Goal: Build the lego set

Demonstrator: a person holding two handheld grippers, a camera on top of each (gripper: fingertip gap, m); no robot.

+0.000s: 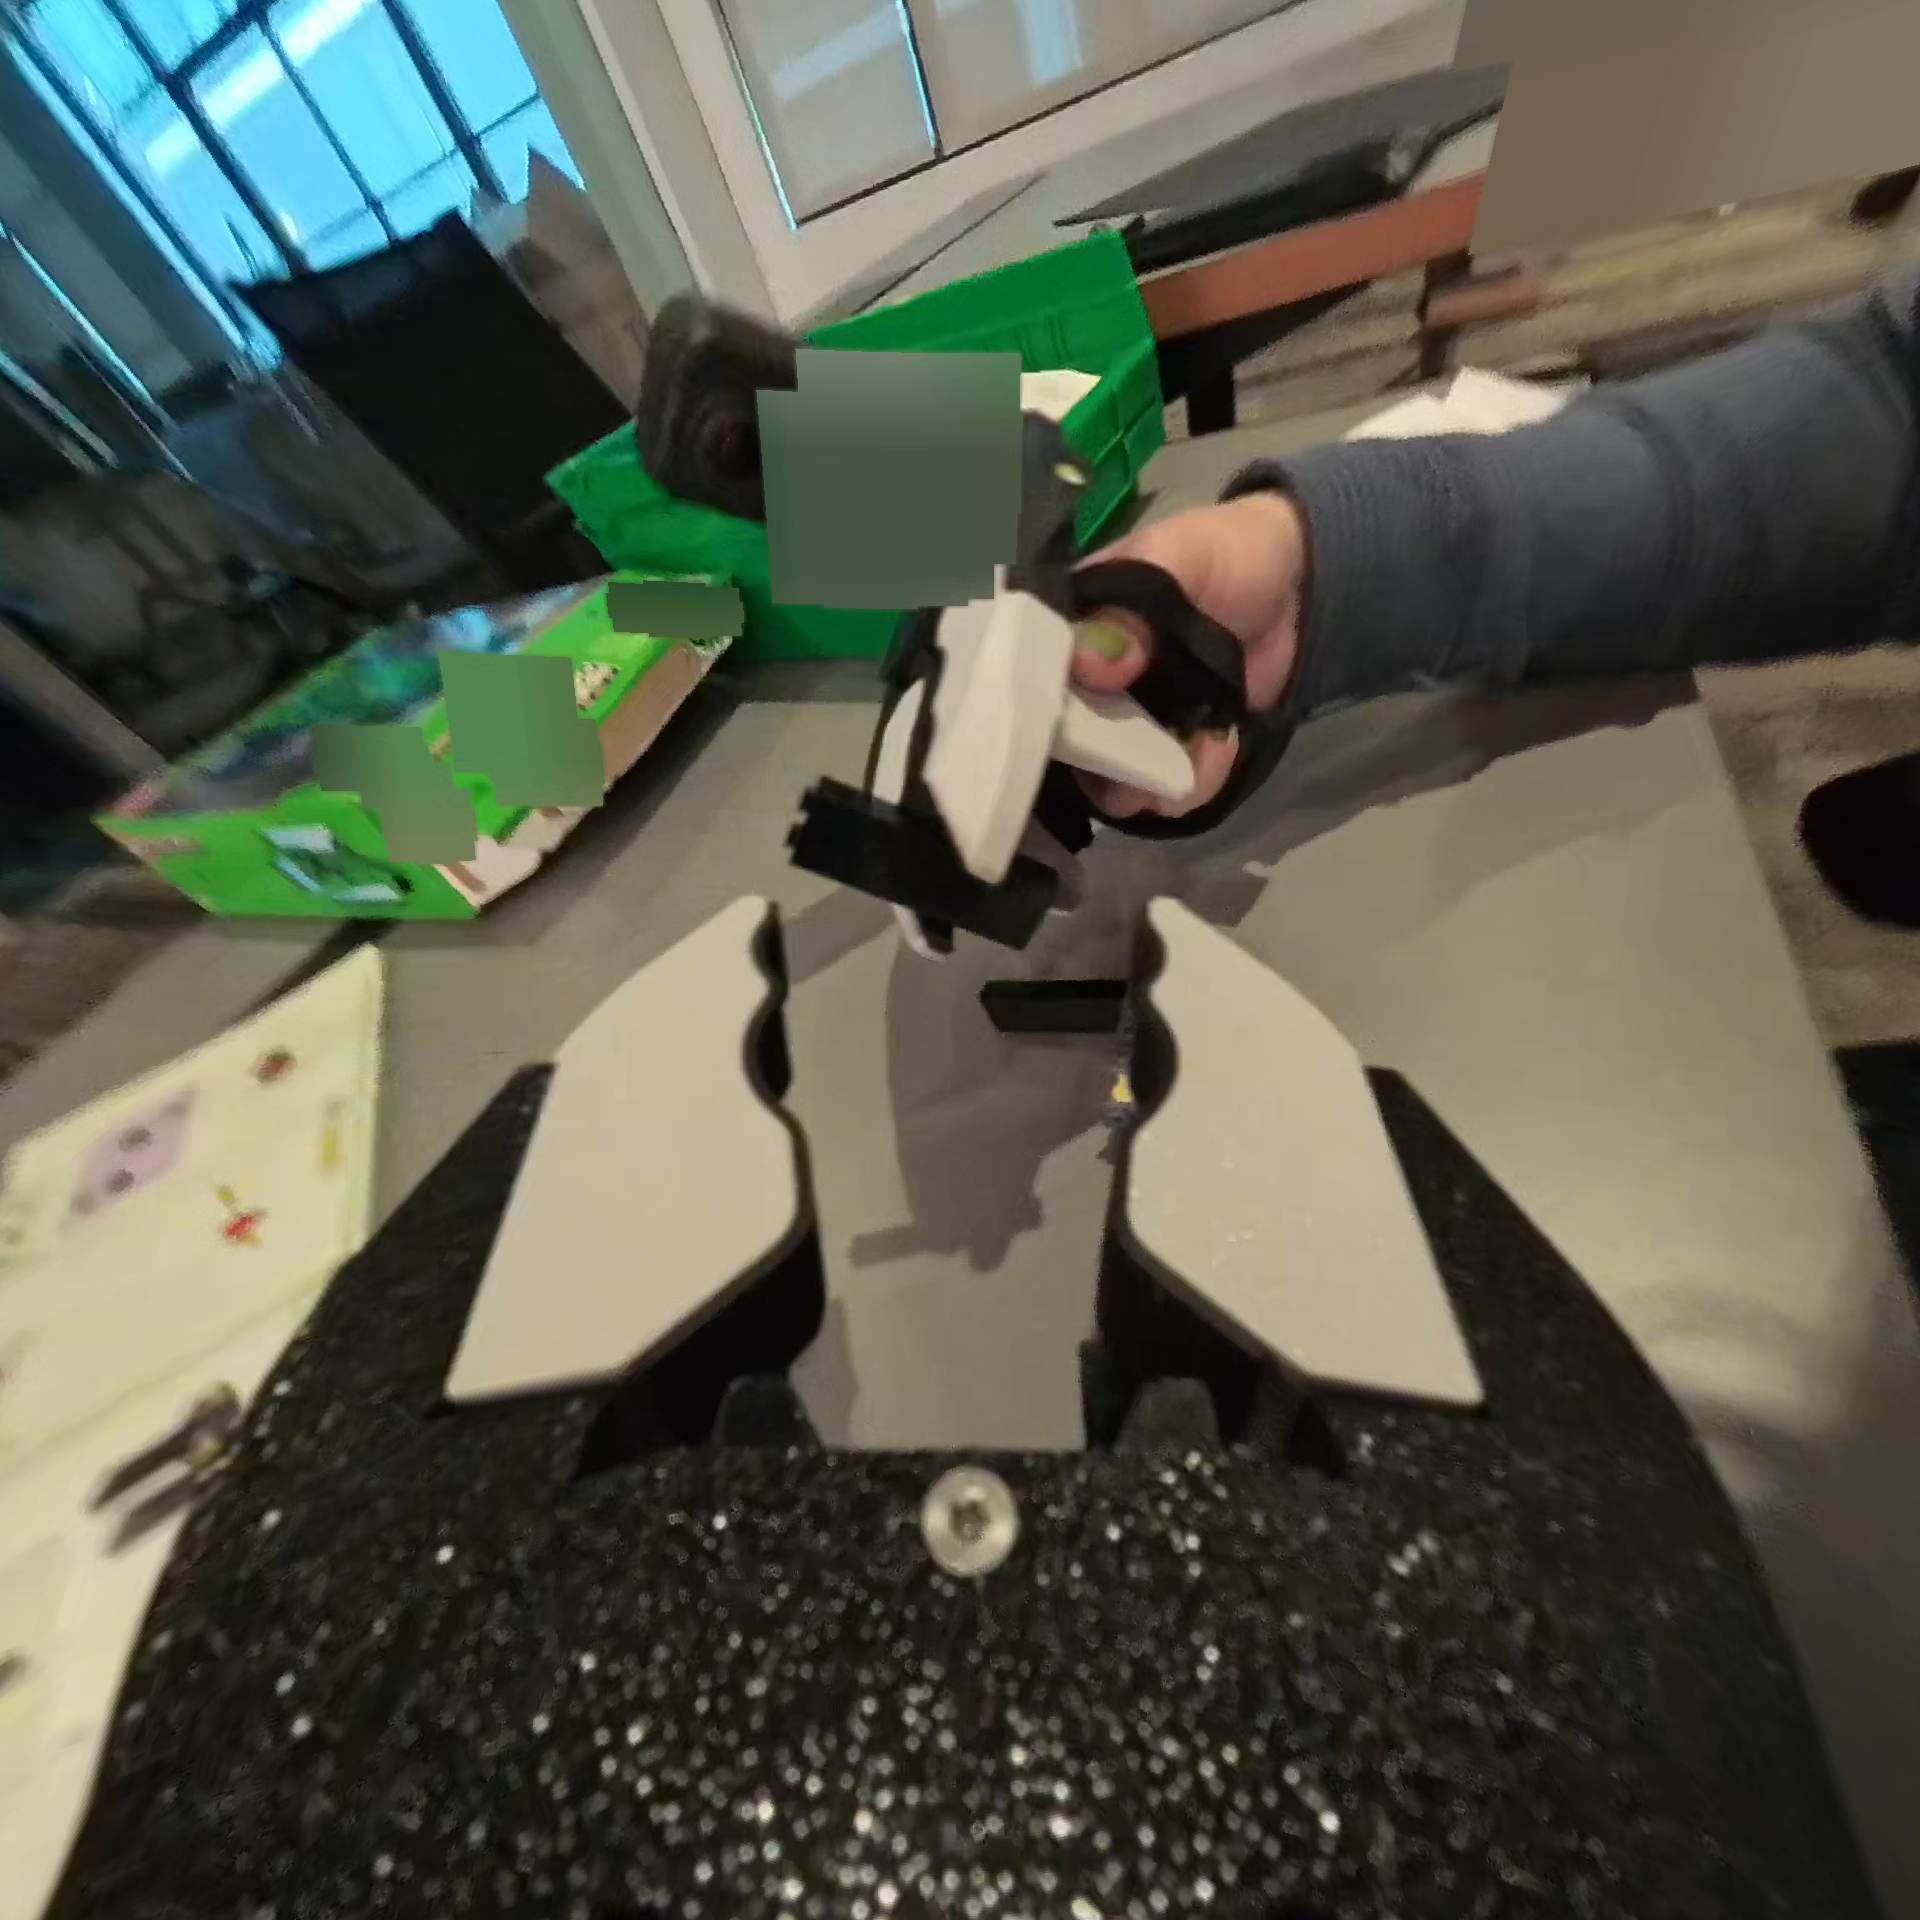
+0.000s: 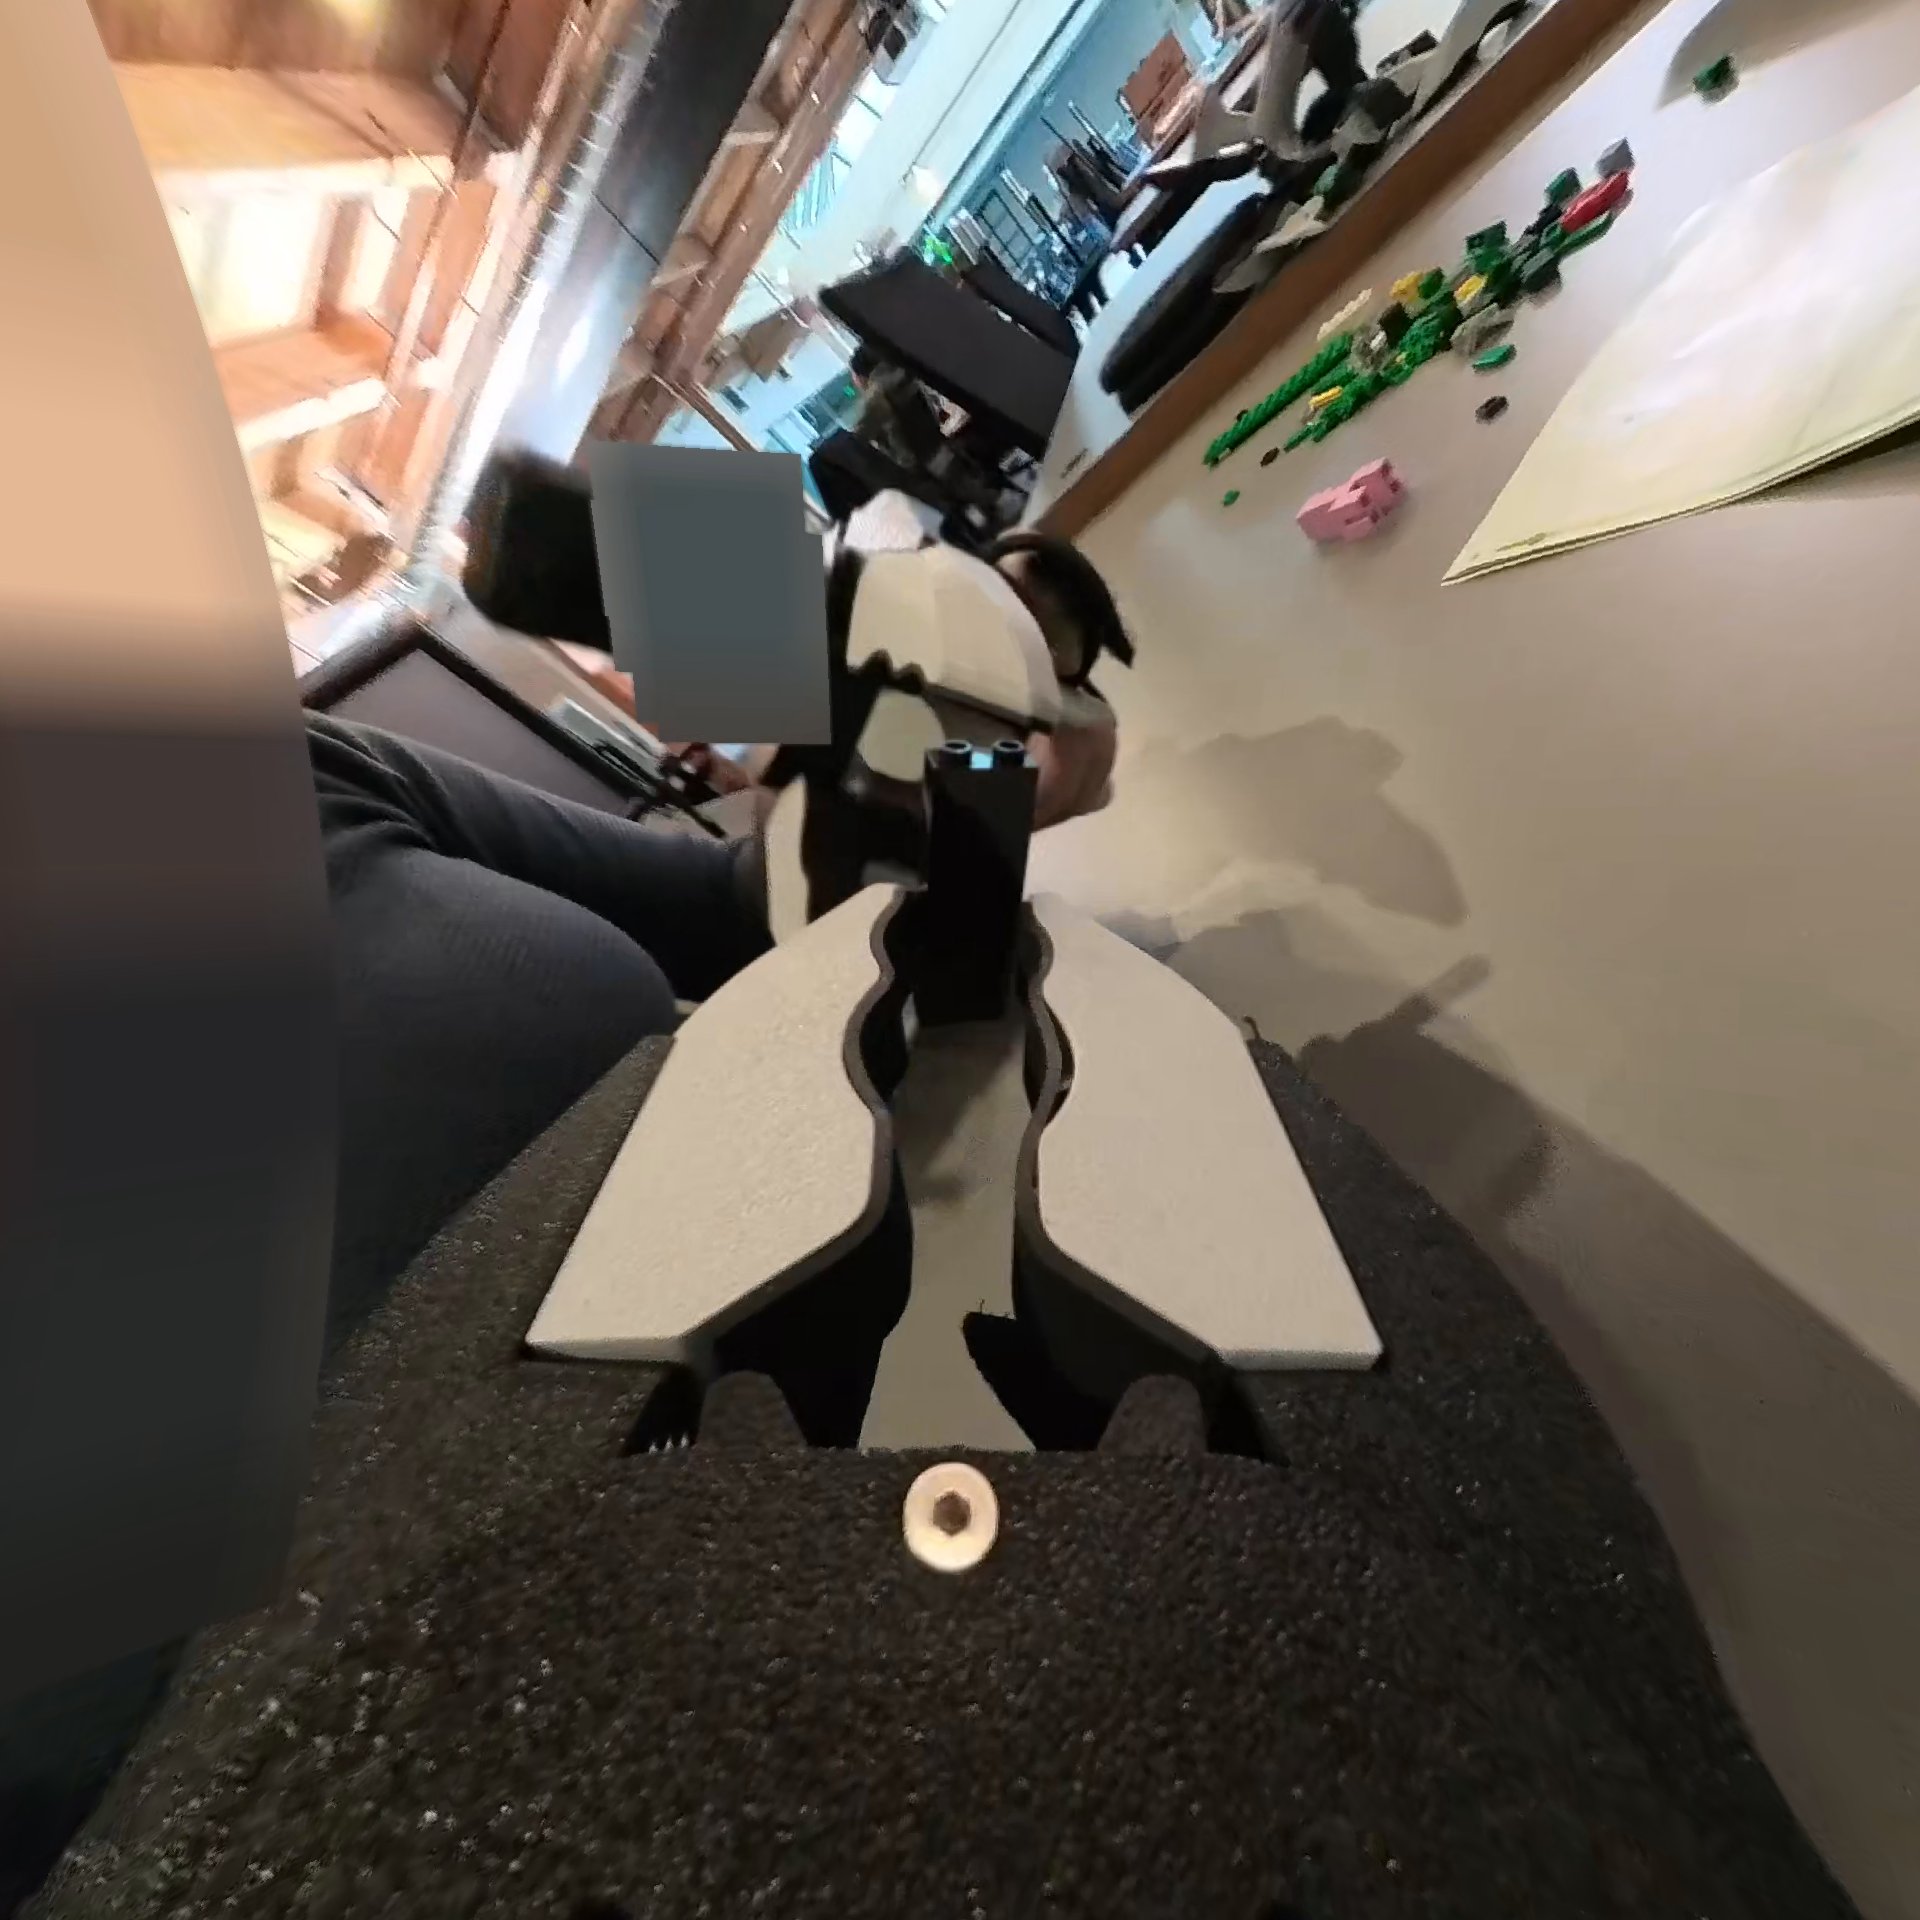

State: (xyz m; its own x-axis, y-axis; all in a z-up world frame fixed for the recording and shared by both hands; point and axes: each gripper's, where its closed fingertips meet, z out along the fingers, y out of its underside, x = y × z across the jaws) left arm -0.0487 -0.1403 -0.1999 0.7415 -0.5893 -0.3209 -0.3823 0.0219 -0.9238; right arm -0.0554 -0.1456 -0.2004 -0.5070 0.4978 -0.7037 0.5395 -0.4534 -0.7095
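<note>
My right gripper [image 2: 961, 914] is shut on a tall black Lego assembly [image 2: 977, 883] with two studs on its far end, held above the grey table [image 2: 1558, 831]. In the left wrist view the right gripper [image 1: 951, 894] hangs tilted in front of me with the black assembly [image 1: 904, 862] between its tips. My left gripper [image 1: 961, 920] is open and empty, its tips just below that assembly. A small flat black piece [image 1: 1055, 1006] is close to my left gripper's right fingertip; I cannot tell whether it lies on the table. The left gripper's white fingers [image 2: 935, 623] face the right wrist camera.
A green Lego box [image 1: 343, 810] and a green bin [image 1: 1039, 322] stand at the back left. An instruction sheet [image 1: 177, 1195] lies at the left. Loose green bricks [image 2: 1392, 332], a pink build [image 2: 1351, 504] and a booklet [image 2: 1714, 364] lie farther off. A sleeved hand [image 1: 1205, 592] holds the right gripper. The small flat black piece [image 1: 1055, 1006] is about equally far from each gripper, around 10 cm.
</note>
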